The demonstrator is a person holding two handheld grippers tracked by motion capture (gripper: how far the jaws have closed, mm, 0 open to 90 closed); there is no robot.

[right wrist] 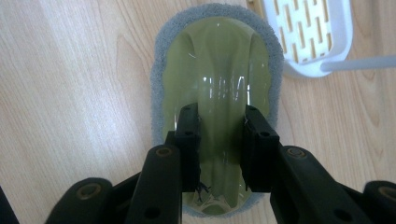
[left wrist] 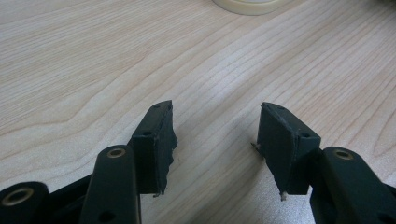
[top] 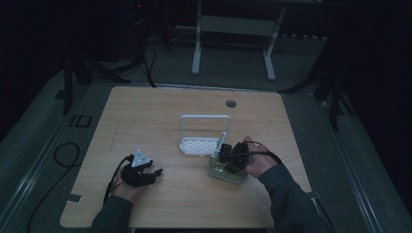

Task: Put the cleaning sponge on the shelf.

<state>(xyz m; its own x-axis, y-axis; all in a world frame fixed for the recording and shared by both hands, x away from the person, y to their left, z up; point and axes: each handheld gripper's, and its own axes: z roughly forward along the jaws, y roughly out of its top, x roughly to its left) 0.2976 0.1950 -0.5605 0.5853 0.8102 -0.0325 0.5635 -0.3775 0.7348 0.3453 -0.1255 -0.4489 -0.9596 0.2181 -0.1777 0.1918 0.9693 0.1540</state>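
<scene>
Right gripper (right wrist: 219, 140) clamped on the scrubber's (right wrist: 217, 84) slick green handle ridge, directly beneath it on the table (right wrist: 60, 93); it may slip. Left gripper (left wrist: 215, 140) half-open, empty.

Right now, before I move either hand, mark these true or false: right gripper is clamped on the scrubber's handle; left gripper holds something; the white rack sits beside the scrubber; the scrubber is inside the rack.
1. The right gripper is shut on the scrubber's green handle: true.
2. The left gripper holds something: false; its jaws stand open over bare table.
3. The white rack sits beside the scrubber: true.
4. The scrubber is inside the rack: false; it lies on the table next to it.
</scene>
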